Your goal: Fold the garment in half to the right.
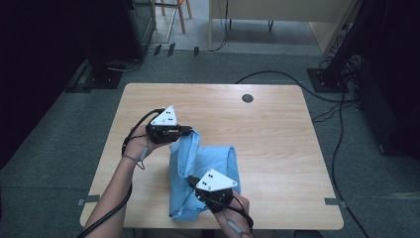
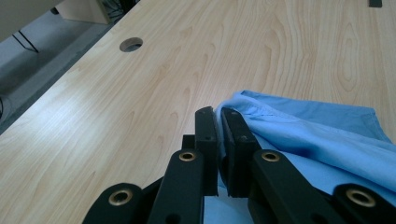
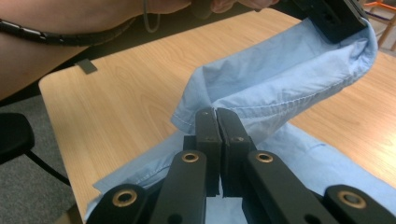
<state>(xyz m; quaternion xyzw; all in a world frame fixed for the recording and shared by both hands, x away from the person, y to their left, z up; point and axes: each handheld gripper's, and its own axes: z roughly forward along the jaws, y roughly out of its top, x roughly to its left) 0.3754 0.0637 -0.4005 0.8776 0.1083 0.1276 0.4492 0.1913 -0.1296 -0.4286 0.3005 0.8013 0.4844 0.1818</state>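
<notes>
A light blue shirt (image 1: 208, 163) lies crumpled on the near middle of the wooden table (image 1: 277, 129). My left gripper (image 1: 190, 131) is shut on a fold of the shirt and lifts that edge a little off the table; in the left gripper view the blue cloth (image 2: 299, 135) is pinched between the black jaws of the left gripper (image 2: 218, 114). My right gripper (image 1: 190, 179) is shut on the shirt near the front edge. In the right gripper view the right gripper (image 3: 216, 113) pinches the cloth (image 3: 280, 84), which stretches up to the left gripper (image 3: 337, 23).
A round cable hole (image 1: 247, 98) sits in the far part of the tabletop. Bare wood lies to the right and far side of the shirt. Black cables (image 1: 341, 129) run over the grey floor at the right. A dark stand (image 1: 101, 74) is at the far left.
</notes>
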